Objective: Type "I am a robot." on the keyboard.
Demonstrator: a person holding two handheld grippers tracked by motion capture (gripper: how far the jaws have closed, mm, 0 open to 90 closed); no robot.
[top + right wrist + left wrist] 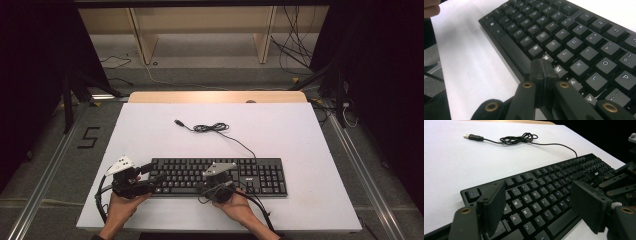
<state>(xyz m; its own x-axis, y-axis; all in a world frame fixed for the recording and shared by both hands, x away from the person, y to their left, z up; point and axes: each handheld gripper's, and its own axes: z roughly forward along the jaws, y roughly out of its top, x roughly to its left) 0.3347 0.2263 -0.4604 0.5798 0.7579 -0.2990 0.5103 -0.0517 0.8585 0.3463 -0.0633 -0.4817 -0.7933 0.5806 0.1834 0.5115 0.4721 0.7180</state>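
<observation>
keyboard (250,175) long axis l-r, keys up | l gripper (539,207) jaws apart | r gripper (541,72) jaws closed, empty

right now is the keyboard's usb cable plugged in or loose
Loose: the USB plug lies bare on the white table, its cable bunched behind the keyboard.

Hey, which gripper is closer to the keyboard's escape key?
Left. The left gripper hangs open over the letter keys beside the escape key; the right gripper, shut, sits farther along, near the N and M keys.

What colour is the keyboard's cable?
Black. The cable shows best in the left gripper view, coiled on the white table.
</observation>
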